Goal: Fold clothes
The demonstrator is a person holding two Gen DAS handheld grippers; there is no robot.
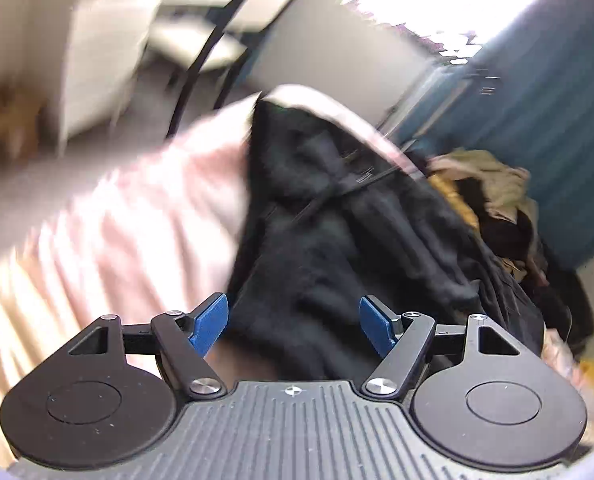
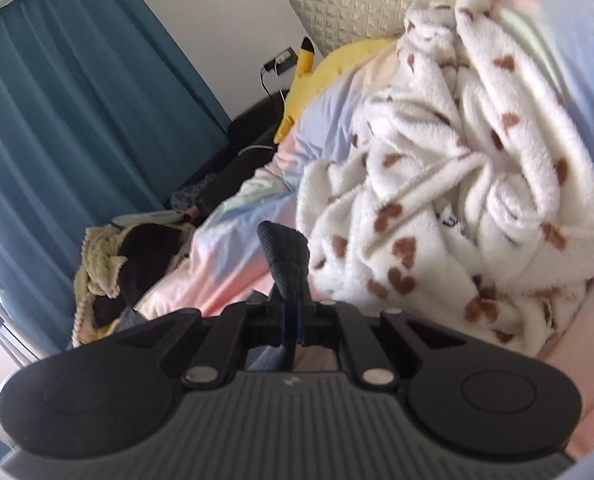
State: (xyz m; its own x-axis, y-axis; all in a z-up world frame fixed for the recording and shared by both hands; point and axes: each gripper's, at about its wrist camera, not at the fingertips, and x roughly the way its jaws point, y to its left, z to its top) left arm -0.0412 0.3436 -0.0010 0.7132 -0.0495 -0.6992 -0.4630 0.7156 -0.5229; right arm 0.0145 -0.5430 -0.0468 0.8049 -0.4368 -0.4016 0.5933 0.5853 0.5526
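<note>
On my left wrist view, blurred, my left gripper (image 1: 293,322) stands wide open with nothing between its blue pads (image 1: 209,324), just above a black garment (image 1: 337,240) lying on the pink sheet (image 1: 137,220). Over to my right wrist view: my right gripper (image 2: 293,328) is clamped on a fold of dark ribbed fabric (image 2: 285,256), beside the white heart-print blanket (image 2: 457,200).

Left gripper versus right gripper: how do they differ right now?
The left gripper has its jaws spread wide with nothing between them; the right gripper is shut on a fold of dark ribbed fabric. The left faces a black fleece garment lying on pink bedding; the right faces a white heart-print blanket. The left view is motion-blurred, the right sharp. Both have blue pads.
</note>
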